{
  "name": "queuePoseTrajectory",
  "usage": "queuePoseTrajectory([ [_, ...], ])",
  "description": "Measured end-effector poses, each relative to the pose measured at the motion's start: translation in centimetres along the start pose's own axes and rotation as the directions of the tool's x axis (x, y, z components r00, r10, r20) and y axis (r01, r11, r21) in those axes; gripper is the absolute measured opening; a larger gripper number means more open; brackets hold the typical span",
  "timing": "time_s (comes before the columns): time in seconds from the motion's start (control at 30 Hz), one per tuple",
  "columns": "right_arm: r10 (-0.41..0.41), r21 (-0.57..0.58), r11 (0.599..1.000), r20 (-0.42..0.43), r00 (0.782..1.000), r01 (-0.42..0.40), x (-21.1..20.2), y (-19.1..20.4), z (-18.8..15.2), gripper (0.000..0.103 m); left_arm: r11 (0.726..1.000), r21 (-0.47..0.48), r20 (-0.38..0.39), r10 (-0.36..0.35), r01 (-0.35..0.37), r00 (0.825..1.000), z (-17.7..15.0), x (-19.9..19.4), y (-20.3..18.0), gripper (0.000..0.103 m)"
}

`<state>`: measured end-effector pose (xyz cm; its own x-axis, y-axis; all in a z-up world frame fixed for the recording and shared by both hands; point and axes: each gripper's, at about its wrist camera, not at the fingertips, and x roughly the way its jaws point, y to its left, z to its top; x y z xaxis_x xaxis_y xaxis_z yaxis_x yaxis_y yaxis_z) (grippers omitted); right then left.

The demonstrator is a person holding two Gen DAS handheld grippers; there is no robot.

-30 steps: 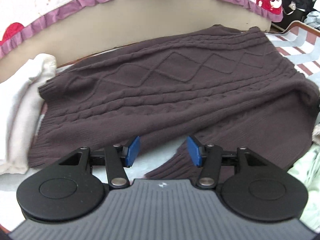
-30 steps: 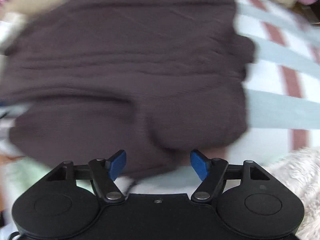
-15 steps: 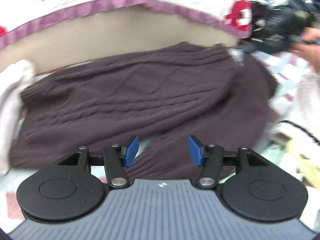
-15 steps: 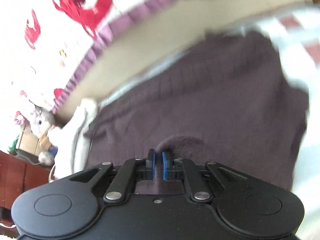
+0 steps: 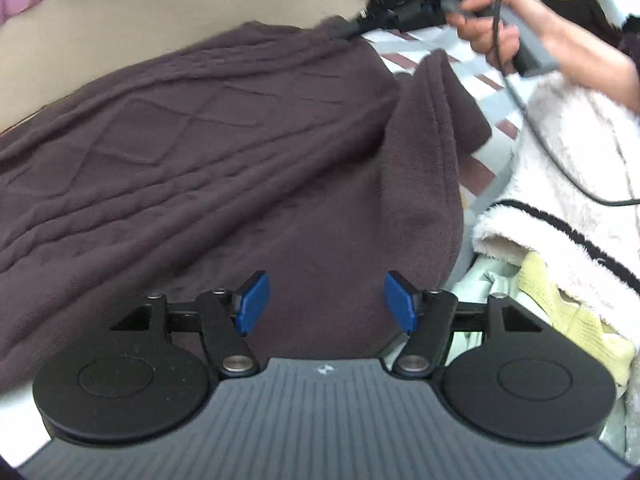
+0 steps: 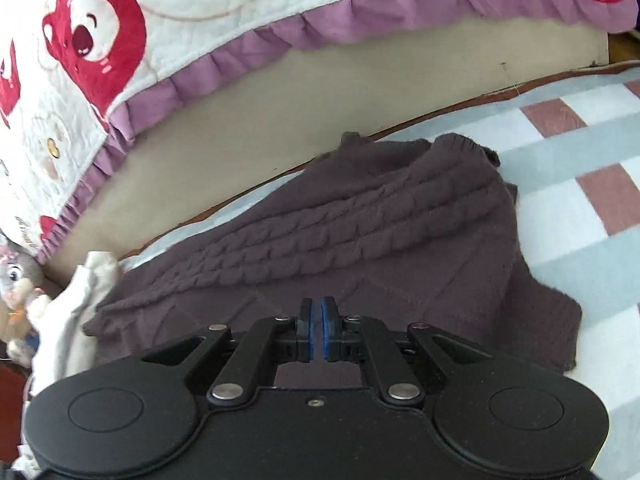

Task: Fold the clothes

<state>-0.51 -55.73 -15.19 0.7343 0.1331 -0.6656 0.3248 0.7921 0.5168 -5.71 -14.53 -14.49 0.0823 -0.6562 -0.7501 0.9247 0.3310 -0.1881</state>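
Note:
A dark brown cable-knit sweater (image 5: 208,152) lies on a checked bedsheet. My left gripper (image 5: 326,304) is open and hovers over its near, plain-knit part. In the left wrist view my right gripper (image 5: 352,32) is at the sweater's far right corner, with a fold (image 5: 432,128) raised below it. In the right wrist view the sweater (image 6: 360,232) spreads ahead and my right gripper (image 6: 319,330) is shut, its blue pads (image 6: 329,328) pressed together on the sweater's fabric.
A quilt with a purple ruffle (image 6: 240,52) hangs over the beige bed side (image 6: 280,120). White fluffy garments (image 5: 568,184) and a yellow cloth (image 5: 560,312) lie at the right. A white garment (image 6: 76,304) and a stuffed toy (image 6: 16,280) lie at the left.
My right gripper closed on the sweater's edge and carried it up and over toward the far side. My left gripper shifted right over the sweater and stayed open.

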Motion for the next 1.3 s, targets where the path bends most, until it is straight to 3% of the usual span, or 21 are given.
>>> queuePoseTrajectory([
  [0.13, 0.024, 0.015, 1.000, 0.067, 0.997, -0.025, -1.2, -0.3, 0.2, 0.011, 0.985, -0.054, 0.017, -0.163, 0.163, 0.987, 1.3, 0.4, -0.5, 0.063],
  [0.23, 0.063, 0.063, 0.996, 0.060, 0.996, -0.067, -1.6, -0.9, 0.2, 0.013, 0.989, -0.014, -0.018, -0.150, 0.150, 0.989, 2.0, 1.7, -1.7, 0.070],
  [0.3, 0.062, 0.074, 0.995, 0.051, 0.997, -0.066, -1.5, -1.0, 0.1, 0.023, 0.990, 0.012, -0.040, -0.141, 0.142, 0.989, 2.5, 2.5, -2.5, 0.071],
  [0.33, 0.049, 0.081, 0.995, 0.047, 0.998, -0.053, -1.5, -1.1, 0.1, 0.033, 0.990, 0.025, -0.052, -0.134, 0.136, 0.990, 2.8, 3.0, -2.8, 0.073],
  [0.37, 0.036, 0.088, 0.995, 0.043, 0.998, -0.040, -1.5, -1.2, 0.2, 0.037, 0.994, 0.035, -0.071, -0.097, 0.099, 0.993, 2.8, 3.8, -3.2, 0.075],
  [0.4, 0.027, 0.102, 0.994, 0.046, 0.999, -0.032, -1.6, -1.5, 0.2, 0.037, 0.998, 0.042, -0.083, -0.053, 0.056, 0.995, 2.9, 4.4, -3.7, 0.080],
  [0.5, 0.018, 0.164, 0.986, 0.060, 0.998, -0.027, -2.0, -2.7, 0.4, 0.037, 0.999, 0.000, -0.074, -0.049, 0.049, 0.996, 3.3, 5.5, -4.1, 0.081],
  [0.57, 0.009, 0.214, 0.976, 0.073, 0.997, -0.025, -2.4, -3.9, 0.6, 0.037, 0.992, -0.025, -0.091, -0.122, 0.120, 0.988, 3.9, 5.8, -4.1, 0.084],
  [0.8, -0.088, 0.379, 0.924, 0.098, 0.991, 0.044, -4.2, -8.3, 1.2, 0.045, 0.994, 0.034, -0.135, -0.100, 0.106, 0.986, 4.7, 8.1, -5.6, 0.084],
  [0.87, -0.109, 0.420, 0.905, 0.092, 0.990, 0.061, -4.4, -9.8, 1.4, 0.045, 0.998, 0.040, -0.119, -0.046, 0.051, 0.992, 5.0, 8.2, -5.5, 0.050],
  [0.9, -0.118, 0.445, 0.893, 0.092, 0.989, 0.065, -4.5, -10.6, 1.5, 0.046, 0.999, 0.048, -0.113, -0.012, 0.018, 0.993, 5.2, 8.2, -5.3, 0.016],
  [0.97, -0.116, 0.493, 0.868, 0.091, 0.989, 0.056, -4.3, -11.9, 1.6, 0.046, 0.997, 0.062, -0.098, 0.053, -0.047, 0.994, 5.5, 8.1, -5.1, 0.013],
  [1.07, -0.100, 0.559, 0.828, 0.081, 0.992, 0.038, -3.7, -13.8, 1.7, 0.046, 0.997, 0.031, 0.041, 0.067, -0.069, 0.997, 6.8, 4.6, -3.6, 0.013],
  [1.13, -0.098, 0.587, 0.808, 0.066, 0.993, 0.041, -3.2, -14.6, 1.7, 0.046, 0.987, 0.015, 0.137, 0.153, -0.157, 0.979, 8.4, 1.6, -2.1, 0.012],
  [1.2, -0.114, 0.587, 0.807, 0.042, 0.993, 0.068, -2.7, -14.6, 1.8, 0.046, 0.960, -0.029, 0.226, 0.277, -0.278, 0.934, 10.5, -0.8, 0.3, 0.011],
  [1.3, -0.139, 0.535, 0.837, 0.006, 0.990, 0.115, -2.0, -13.9, 2.1, 0.046, 0.900, -0.135, 0.237, 0.436, -0.414, 0.868, 13.0, -1.6, 5.2, 0.011],
])
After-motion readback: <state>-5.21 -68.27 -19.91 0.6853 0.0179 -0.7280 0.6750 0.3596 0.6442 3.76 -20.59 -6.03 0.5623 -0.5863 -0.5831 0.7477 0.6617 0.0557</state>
